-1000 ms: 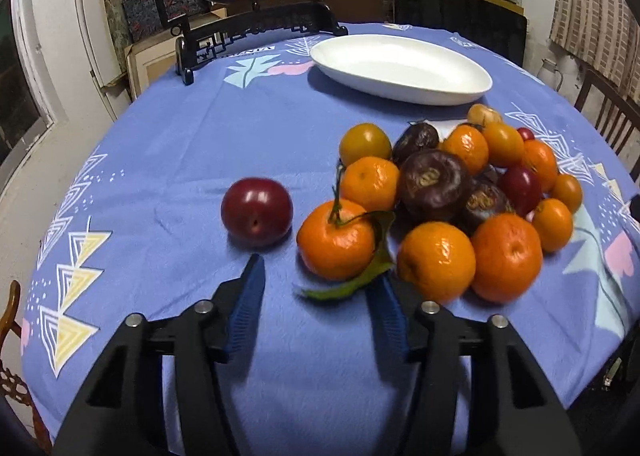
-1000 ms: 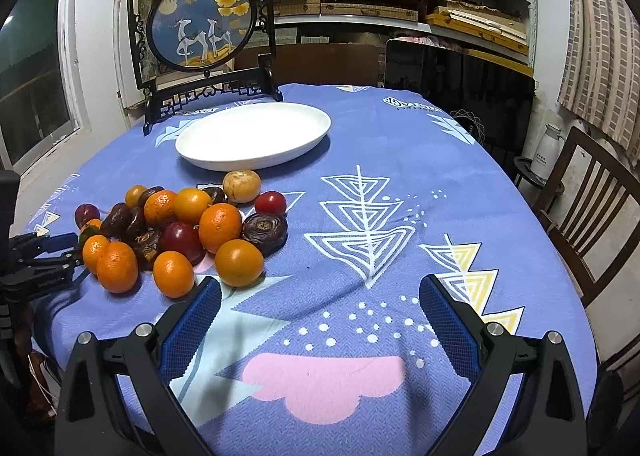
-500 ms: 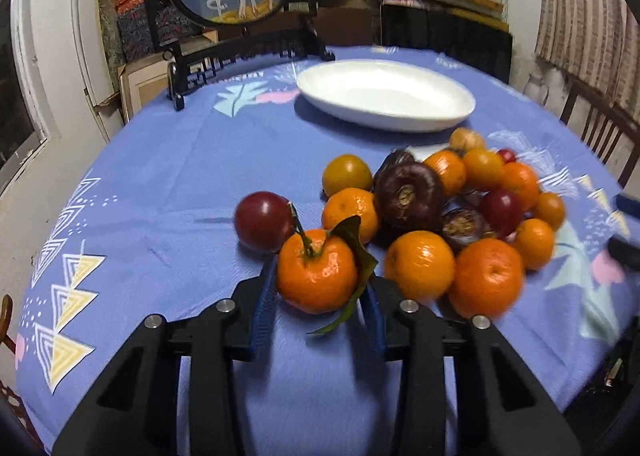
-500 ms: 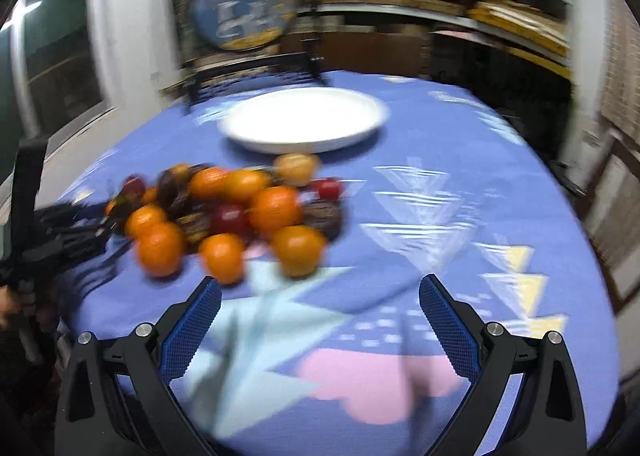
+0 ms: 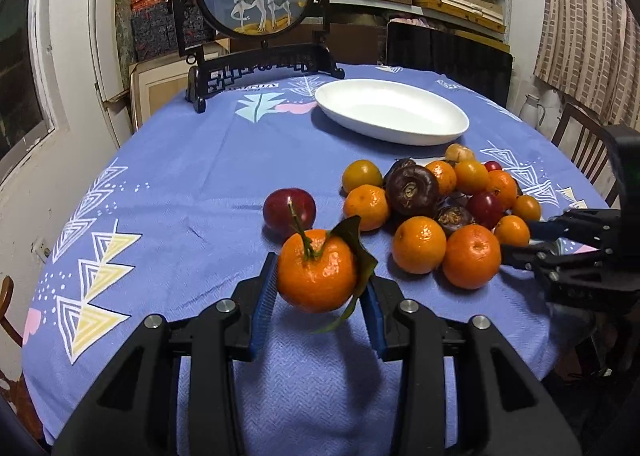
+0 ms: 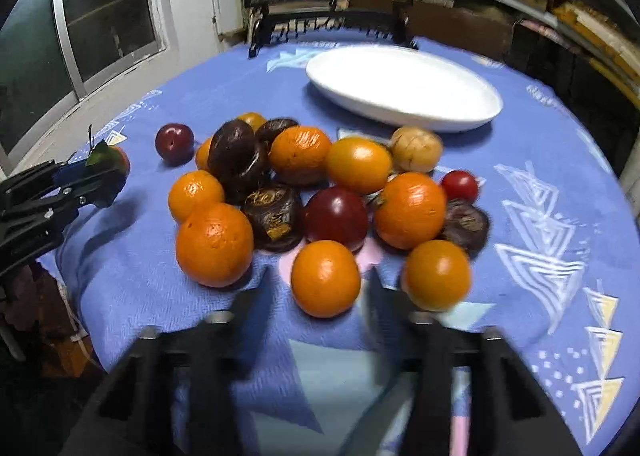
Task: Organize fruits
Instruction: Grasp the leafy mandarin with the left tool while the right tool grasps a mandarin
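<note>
One leafy tangerine, stem pointing up and leaf trailing right, sits clamped between the blue pads of the left gripper, lifted just above the blue tablecloth. One dark red plum lies apart behind it. To the right the fruit pile holds roughly seventeen pieces. One white oval plate, long axis across, lies beyond with bare cloth between. The right gripper stands open around a small orange.
</note>
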`<state>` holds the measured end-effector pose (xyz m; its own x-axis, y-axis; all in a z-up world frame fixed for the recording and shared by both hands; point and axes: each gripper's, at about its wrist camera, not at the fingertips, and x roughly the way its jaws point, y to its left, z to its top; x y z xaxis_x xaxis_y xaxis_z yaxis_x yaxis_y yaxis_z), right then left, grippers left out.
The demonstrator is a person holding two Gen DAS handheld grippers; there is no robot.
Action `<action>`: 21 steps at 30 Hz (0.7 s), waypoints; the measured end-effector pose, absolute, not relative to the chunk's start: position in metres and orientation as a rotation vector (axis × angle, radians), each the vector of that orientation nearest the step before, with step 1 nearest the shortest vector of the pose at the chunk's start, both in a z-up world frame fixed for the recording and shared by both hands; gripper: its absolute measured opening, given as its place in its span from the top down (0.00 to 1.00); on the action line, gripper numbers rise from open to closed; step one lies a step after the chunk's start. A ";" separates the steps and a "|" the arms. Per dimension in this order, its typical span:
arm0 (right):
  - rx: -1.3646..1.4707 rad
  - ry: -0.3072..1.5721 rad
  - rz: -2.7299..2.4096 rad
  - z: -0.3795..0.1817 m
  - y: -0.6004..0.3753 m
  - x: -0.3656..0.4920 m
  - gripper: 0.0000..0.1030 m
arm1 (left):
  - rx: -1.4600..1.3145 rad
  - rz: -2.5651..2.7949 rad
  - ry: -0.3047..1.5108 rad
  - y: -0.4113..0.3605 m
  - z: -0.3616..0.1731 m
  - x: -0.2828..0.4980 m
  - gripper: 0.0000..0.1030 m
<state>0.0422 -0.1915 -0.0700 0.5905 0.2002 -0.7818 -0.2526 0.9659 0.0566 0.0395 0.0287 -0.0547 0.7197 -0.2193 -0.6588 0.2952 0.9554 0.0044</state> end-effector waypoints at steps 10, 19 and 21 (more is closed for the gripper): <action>0.031 0.827 0.323 -0.040 -0.213 0.034 0.66 | 0.112 -0.320 0.696 0.022 -0.041 0.047 0.63; 0.144 0.785 0.321 0.004 -0.272 0.111 0.66 | 0.137 -0.424 0.710 -0.039 0.002 0.123 0.63; 0.162 0.807 0.303 0.004 -0.283 0.145 0.66 | 0.142 -0.427 0.718 -0.057 0.006 0.153 0.63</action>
